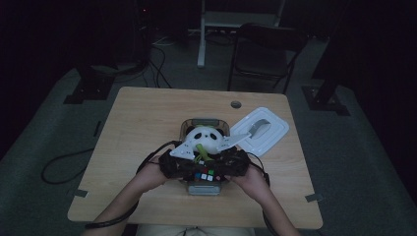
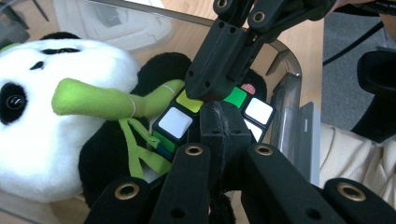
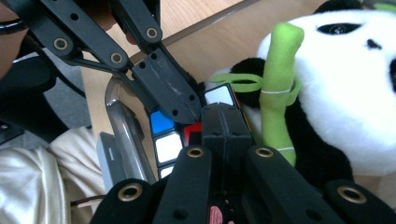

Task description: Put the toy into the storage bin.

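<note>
Both tools (image 1: 204, 169) hide most of cube (image 2: 175, 122).

On the pale wooden worktop (image 1: 147, 123) in front of me stands a clear plastic storage box (image 1: 190, 124), and its white lid (image 1: 268, 140) lies just to the right of it. In the box sits a black-and-white plush panda holding a green bamboo stalk (image 2: 51, 135), with a multicoloured puzzle cube (image 2: 180, 123) beside it at the end nearer me. My left hand-held gripper (image 2: 219, 114) and right hand-held gripper (image 3: 219, 116) meet tip to tip over that cube, coming in from either side of the box.
</note>
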Demonstrator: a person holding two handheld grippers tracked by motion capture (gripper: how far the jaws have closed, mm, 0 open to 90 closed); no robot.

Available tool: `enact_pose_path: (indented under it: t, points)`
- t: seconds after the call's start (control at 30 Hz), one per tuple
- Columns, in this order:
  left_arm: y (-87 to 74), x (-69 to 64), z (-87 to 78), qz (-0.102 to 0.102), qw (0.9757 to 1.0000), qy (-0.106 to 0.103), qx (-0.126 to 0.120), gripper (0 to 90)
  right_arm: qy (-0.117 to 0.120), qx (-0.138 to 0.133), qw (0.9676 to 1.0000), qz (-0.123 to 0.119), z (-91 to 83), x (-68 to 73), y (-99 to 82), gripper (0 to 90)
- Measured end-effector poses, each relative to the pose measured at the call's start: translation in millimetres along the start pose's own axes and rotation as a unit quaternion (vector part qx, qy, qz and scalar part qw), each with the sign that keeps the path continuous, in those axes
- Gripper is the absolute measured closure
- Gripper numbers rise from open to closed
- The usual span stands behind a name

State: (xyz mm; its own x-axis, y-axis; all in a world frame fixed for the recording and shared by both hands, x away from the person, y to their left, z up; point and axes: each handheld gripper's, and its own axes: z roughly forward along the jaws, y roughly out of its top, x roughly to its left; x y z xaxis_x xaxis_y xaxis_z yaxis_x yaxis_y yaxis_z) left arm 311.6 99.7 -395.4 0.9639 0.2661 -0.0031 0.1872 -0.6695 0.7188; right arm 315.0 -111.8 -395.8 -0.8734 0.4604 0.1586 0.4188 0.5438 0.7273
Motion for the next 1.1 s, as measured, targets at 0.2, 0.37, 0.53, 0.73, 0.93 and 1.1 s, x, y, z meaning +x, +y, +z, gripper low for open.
enact_pose_path:
  t: [0.2, 0.37, 0.53, 0.73, 0.93, 1.1]
  points:
    - [1.4, 1.7, 5.9, 0.013, 0.9996, 0.002, 0.023, 90.0, -0.003, 0.020, 0.9997, -0.013, 6.4, 0.3, 0.3, 90.0]
    - [1.8, 3.1, 10.7, 0.024, 0.9987, 0.010, 0.045, 90.0, -0.020, 0.042, 0.9989, -0.012, 14.0, 1.0, 4.6, 90.0]
    - [5.9, 1.1, 14.8, 0.043, 0.9961, 0.032, 0.071, 90.0, -0.044, 0.050, 0.9977, -0.016, 19.2, 3.4, 5.9, 90.0]
    - [8.7, 1.7, 16.7, 0.047, 0.9940, 0.040, 0.090, 90.0, -0.051, 0.053, 0.9971, -0.019, 23.9, 3.2, 7.8, 90.0]
    - [6.3, 2.9, 8.4, 0.029, 0.9973, 0.037, 0.057, 90.0, -0.030, 0.021, 0.9993, 0.005, 18.2, -0.9, 4.2, 90.0]
    - [8.5, -7.0, -6.9, 0.028, 0.9993, 0.025, 0.000, 90.0, 0.011, -0.026, 0.9992, 0.028, -2.7, -5.0, 0.6, 90.0]
